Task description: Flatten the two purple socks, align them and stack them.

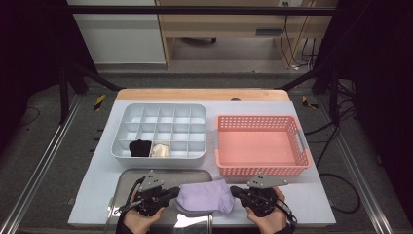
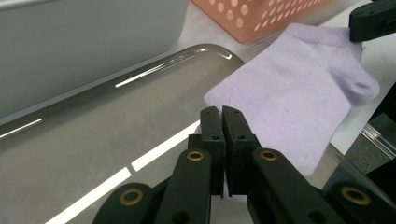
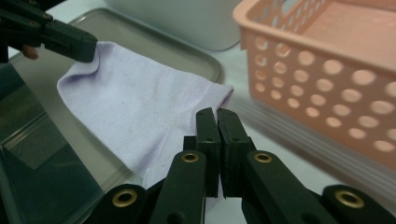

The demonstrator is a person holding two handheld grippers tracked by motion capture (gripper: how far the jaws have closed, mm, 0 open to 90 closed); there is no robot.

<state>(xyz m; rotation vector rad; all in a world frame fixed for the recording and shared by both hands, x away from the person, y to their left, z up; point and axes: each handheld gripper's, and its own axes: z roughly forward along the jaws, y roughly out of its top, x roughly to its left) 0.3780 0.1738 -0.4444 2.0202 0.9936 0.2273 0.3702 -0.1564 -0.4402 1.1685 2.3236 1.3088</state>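
Two grippers hold one lilac sock (image 1: 203, 197) stretched between them at the near edge of the table (image 1: 311, 195). High view: the left gripper (image 1: 171, 192) pinches the sock's left end and the right gripper (image 1: 235, 191) pinches its right end, each in a hand coming in from the bottom; the sock spans the right part of a metal tray (image 1: 127, 178) and runs just past the tray's right rim. Beyond the tray stands a grey divided box (image 1: 160, 130) with a black item (image 1: 140, 147) and a cream item (image 1: 159, 150) in two neighbouring front compartments. A pink basket (image 1: 260, 145) stands just beside the box, to its right. Left gripper view: the jaws are clenched together on the near edge of the sock (image 2: 299, 93), which lies partly over the tray (image 2: 93, 140); the right gripper's black tip (image 2: 371, 21) grips the sock's far end, and the basket's corner (image 2: 257, 18) shows behind. Right gripper view: the jaws are pressed tight on the sock's near edge (image 3: 140, 107), the left gripper's tip (image 3: 70, 42) clamps the far corner, the tray (image 3: 154, 39) lies underneath, and the basket (image 3: 327, 84) stands close on the right.
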